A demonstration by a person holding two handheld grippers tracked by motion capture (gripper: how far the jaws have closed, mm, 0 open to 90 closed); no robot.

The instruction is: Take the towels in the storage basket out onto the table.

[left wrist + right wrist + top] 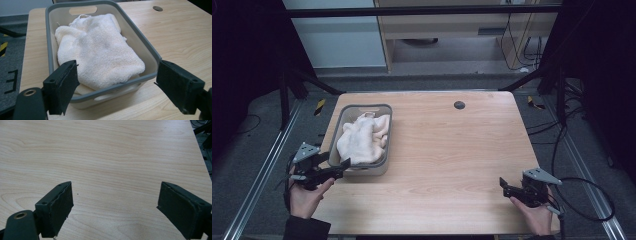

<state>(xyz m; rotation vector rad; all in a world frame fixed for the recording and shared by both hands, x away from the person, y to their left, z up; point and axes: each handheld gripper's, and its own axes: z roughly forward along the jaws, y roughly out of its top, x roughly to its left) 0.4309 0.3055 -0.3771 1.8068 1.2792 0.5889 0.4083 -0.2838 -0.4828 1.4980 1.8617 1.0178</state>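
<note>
With both sets of fingers spread wide and holding nothing, my left gripper [343, 165] sits just before the grey basket [152, 51] of white towel [100, 50] on the table [452, 150], so I'd reach over the rim and pinch a raised fold while my right gripper [503, 184] waits.

The table [452, 150] is pale wood with a clear grain, and its top looks smooth and matt. The bin [147, 50] looks like plastic, with smooth cream walls and a grey rim, and the towel [100, 47] in it is white terry cloth, soft and rough with small loops. The pads [60, 207] on the jaws are black and matt, like rubber or foam, with a fine rough face.
</note>
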